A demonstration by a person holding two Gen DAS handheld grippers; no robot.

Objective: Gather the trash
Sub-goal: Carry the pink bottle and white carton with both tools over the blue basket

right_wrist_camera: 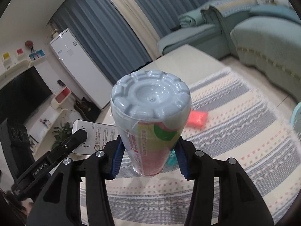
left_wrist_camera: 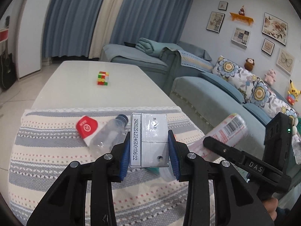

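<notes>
Two grips loaded: left gripper (left_wrist_camera: 148, 148) pinching box (left_wrist_camera: 150, 141), right gripper (right_wrist_camera: 149, 156) clamping tapered bottle (right_wrist_camera: 150, 120), which may slip forward.

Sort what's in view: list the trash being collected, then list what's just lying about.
Trash:
- white carton, in left gripper
- pink-labelled bottle, in right gripper
- clear bottle
- red-and-white wrapper
- pink packet

Lying about:
- puzzle cube
- striped cloth
</notes>
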